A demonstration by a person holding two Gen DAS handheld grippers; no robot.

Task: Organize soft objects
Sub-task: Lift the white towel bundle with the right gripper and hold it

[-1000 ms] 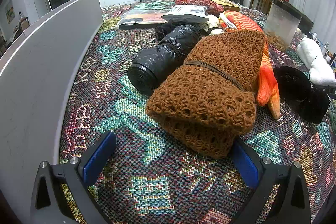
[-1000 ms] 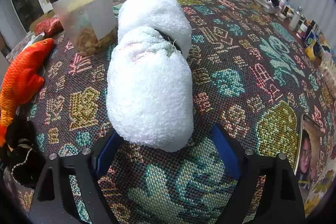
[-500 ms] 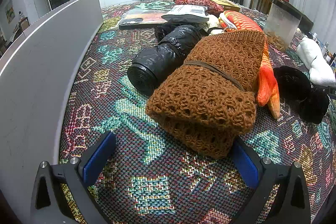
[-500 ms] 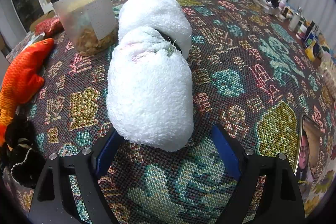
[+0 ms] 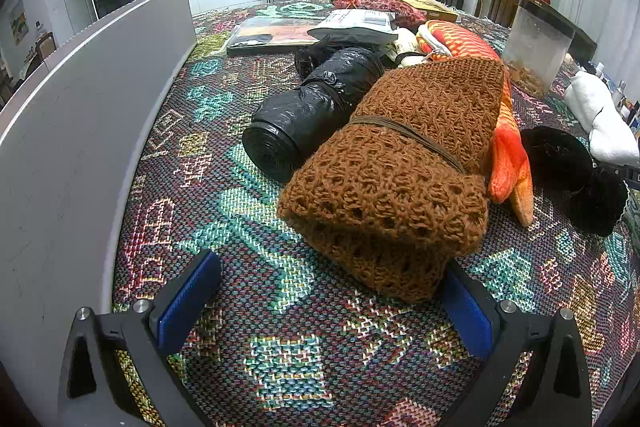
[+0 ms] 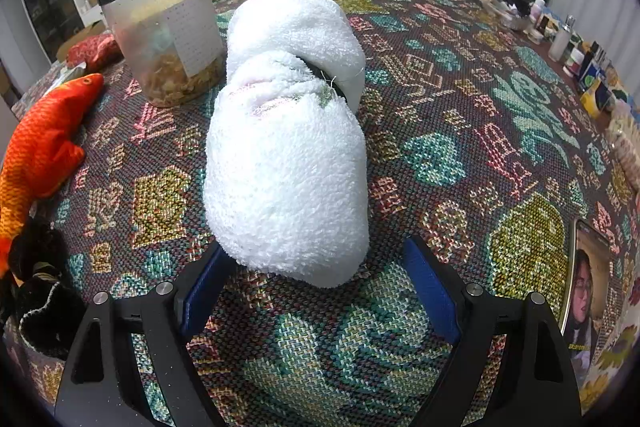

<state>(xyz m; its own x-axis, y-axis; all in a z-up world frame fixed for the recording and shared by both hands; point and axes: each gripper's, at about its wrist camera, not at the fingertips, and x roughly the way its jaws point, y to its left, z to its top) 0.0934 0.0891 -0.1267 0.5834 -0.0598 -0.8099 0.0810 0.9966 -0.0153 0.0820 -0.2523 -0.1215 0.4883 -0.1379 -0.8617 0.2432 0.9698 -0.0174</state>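
A folded brown knitted scarf [image 5: 404, 163], bound with a thin band, lies on the patterned tablecloth [image 5: 248, 219]. My left gripper [image 5: 324, 299] is open; the scarf's near end sits by its right pad. A rolled white towel [image 6: 288, 147] lies before my right gripper [image 6: 316, 287], which is open with the towel's near end between its pads. An orange plush fish [image 6: 40, 147] lies left of the towel; it also shows beside the scarf in the left wrist view [image 5: 508, 155]. A black fuzzy item [image 5: 576, 171] lies right of the fish.
A black bag roll [image 5: 304, 115] lies left of the scarf. A grey panel [image 5: 80, 115] borders the table's left side. A clear canister with a black lid [image 6: 164, 31] stands behind the towel. A phone [image 6: 588, 291] and small bottles [image 6: 568, 35] sit at the right.
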